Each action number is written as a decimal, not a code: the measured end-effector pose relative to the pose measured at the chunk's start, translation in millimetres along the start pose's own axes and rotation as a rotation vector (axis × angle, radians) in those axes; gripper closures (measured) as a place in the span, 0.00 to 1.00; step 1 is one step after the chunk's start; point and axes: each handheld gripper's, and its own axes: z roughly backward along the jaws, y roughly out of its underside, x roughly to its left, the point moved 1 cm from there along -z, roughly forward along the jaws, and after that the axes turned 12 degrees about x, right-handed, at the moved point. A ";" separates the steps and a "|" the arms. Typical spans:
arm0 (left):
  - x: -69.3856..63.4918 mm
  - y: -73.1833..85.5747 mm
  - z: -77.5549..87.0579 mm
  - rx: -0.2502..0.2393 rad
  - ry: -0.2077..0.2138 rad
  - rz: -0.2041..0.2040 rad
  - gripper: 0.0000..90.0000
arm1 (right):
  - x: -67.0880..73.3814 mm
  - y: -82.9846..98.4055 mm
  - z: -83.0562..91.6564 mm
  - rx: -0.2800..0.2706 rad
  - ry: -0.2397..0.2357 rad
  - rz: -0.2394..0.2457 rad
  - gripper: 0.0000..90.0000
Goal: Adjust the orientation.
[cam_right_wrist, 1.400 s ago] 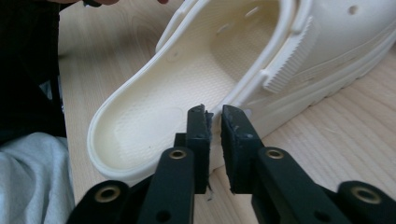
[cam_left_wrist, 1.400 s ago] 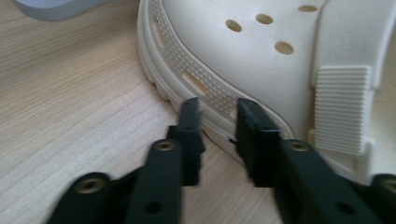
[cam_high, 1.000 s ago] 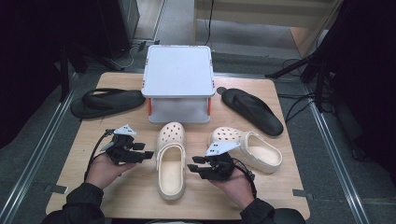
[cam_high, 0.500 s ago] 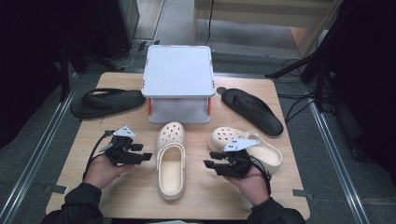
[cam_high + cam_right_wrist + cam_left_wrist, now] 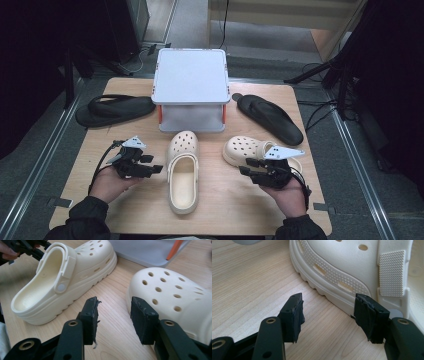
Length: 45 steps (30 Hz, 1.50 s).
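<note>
Nearest the person, the left claw [image 5: 152, 169] stands spread and empty beside the middle clog [image 5: 183, 171] on the desk [image 5: 220, 205]. Its mate, the right claw [image 5: 248, 167], has just been opening, empty, beside the right clog [image 5: 243, 149].

One overhead camera, two close ones low on the tongs.
High view looks forward and down on the table [image 5: 240, 200]; both tongs views skim it, sharing the middle clog [image 5: 183, 170].
</note>
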 end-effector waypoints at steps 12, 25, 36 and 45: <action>2.8 0.3 0.1 -0.007 0.005 -0.006 0.46 | -12.9 8.2 14.2 -0.004 0.061 -0.031 0.61; 3.3 -0.4 -0.2 -0.002 0.000 -0.008 0.46 | -33.1 26.5 33.9 0.010 0.151 -0.074 0.57; 2.4 -0.7 -0.2 0.003 -0.007 -0.012 0.46 | -38.7 31.0 30.0 0.029 0.157 -0.099 0.55; 5.1 -0.1 0.7 0.002 -0.008 -0.012 0.46 | -44.6 31.4 27.4 0.030 0.164 -0.114 0.54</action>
